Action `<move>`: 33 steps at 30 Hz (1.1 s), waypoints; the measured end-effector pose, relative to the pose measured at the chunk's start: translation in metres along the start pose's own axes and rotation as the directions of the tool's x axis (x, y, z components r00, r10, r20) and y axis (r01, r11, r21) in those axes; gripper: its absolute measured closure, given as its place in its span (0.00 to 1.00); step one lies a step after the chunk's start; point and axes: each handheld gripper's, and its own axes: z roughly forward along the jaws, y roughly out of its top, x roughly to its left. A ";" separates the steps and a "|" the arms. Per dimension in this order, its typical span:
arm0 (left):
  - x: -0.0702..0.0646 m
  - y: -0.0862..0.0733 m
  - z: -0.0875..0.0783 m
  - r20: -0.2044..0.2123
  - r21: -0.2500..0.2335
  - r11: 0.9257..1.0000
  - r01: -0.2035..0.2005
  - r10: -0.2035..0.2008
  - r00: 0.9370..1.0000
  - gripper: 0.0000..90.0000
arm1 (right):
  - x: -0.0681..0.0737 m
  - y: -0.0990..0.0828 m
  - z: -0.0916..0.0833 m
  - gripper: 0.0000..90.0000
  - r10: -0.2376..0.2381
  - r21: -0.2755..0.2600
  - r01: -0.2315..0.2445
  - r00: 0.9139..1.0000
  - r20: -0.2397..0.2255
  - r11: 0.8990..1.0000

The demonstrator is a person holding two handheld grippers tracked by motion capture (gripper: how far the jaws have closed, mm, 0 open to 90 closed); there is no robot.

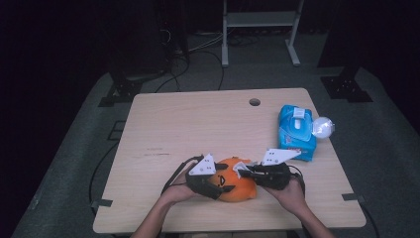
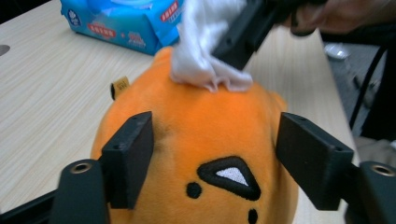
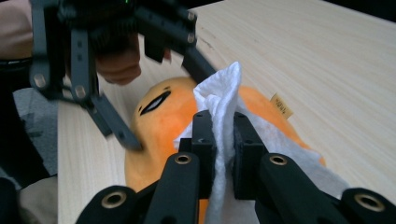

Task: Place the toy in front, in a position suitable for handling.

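Currently lying on the wooden tabletop (image 1: 198, 124), near its front edge: orange plush toy (image 1: 236, 186), face markings turned toward the left claw (image 1: 224, 184).

Left claw: straddling the plush from the face end, jaws standing on either side of the orange body. In the left gripper view, the left-hand jaw seeming to touch the fabric, the right-hand jaw standing just off it; not pinching the toy visibly. Reading as open around the plush (image 2: 201, 140), not clamped.

Right claw (image 3: 223, 140): jaws drawn narrow, pinching a white wipe (image 3: 219, 100) between the pads. Wipe sticking up above the jaws and trailing down beneath them, draping over the top of the plush (image 3: 163, 121). In the left gripper view, the wipe (image 2: 205, 51) pressing against the upper part of the orange body, the right claw's black jaw bearing on it from above.

Also sitting on the tabletop: blue wipes pack (image 1: 296, 131), well apart from the plush toward the far right, lid flap standing open; same pack (image 2: 126, 21) appearing beyond the toy in the left gripper view. Small yellow tag (image 2: 121, 85) sticking out of the plush side. Round cable hole (image 1: 254, 102) lying near the far edge of the tabletop.

Hands coming in from the bottom of the high view, one gripping each tool.
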 end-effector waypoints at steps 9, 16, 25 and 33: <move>0.005 -0.003 0.004 -0.054 0.025 0.996 0.088 -0.087 0.995 0.24 | 0.004 -0.003 -0.001 0.90 -0.025 0.007 0.025 0.999 -0.027 1.000; 0.002 -0.002 0.005 -0.061 0.036 0.997 0.072 -0.070 0.996 0.27 | -0.010 -0.008 -0.011 0.90 0.011 0.017 -0.011 1.000 0.021 1.000; -0.009 0.003 0.008 -0.060 0.074 0.997 -0.014 0.018 0.998 0.28 | 0.014 0.006 0.001 0.90 -0.066 0.008 0.066 0.998 0.000 0.998; 0.002 0.001 0.004 -0.040 0.054 0.995 0.079 -0.077 0.996 0.12 | 0.016 0.000 0.000 0.90 -0.082 0.021 0.083 0.996 -0.043 0.996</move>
